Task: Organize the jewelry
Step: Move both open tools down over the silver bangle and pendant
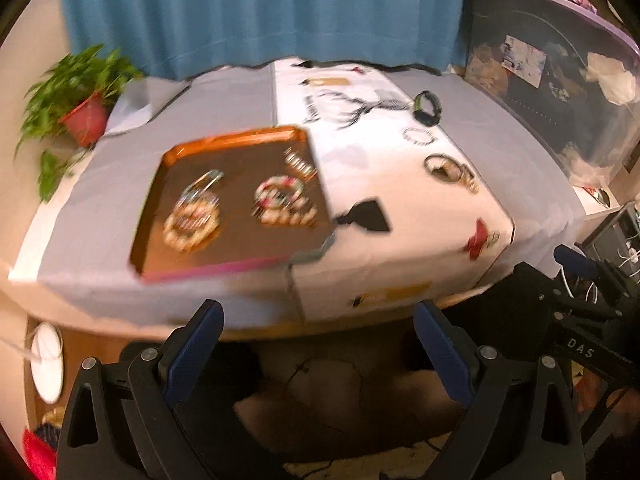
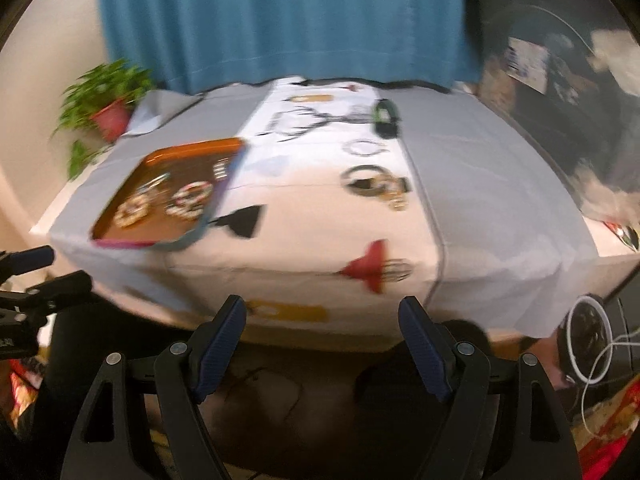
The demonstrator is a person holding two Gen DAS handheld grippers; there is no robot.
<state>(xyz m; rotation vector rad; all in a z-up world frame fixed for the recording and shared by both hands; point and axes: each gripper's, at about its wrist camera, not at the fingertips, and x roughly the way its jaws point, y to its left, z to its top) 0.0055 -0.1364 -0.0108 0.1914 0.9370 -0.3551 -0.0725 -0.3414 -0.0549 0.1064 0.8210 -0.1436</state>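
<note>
Jewelry lies in two groups on the table [image 1: 500,128]. Several beaded bracelets [image 1: 192,216] rest inside an orange tray [image 1: 224,142] on the left part of the table, near its front edge; blur hides their exact number. To the right of the tray, on the white printed runner [image 1: 372,168], three more pieces lie apart in a line from far to near: a dark green bangle [image 1: 427,108], a thin pale bracelet [image 1: 418,136], and a gold bracelet cluster [image 1: 450,170]. My left gripper [image 1: 318,328] is held before the near table edge, its jaws spread wide with nothing between them. My right gripper [image 2: 322,320] is likewise released and empty, its blue fingers [image 2: 224,344] framing the front of the runner. Neither gripper touches the table or any jewelry. A potted plant [image 1: 80,108] stands at the far left corner, before a blue curtain [image 1: 260,12].
</note>
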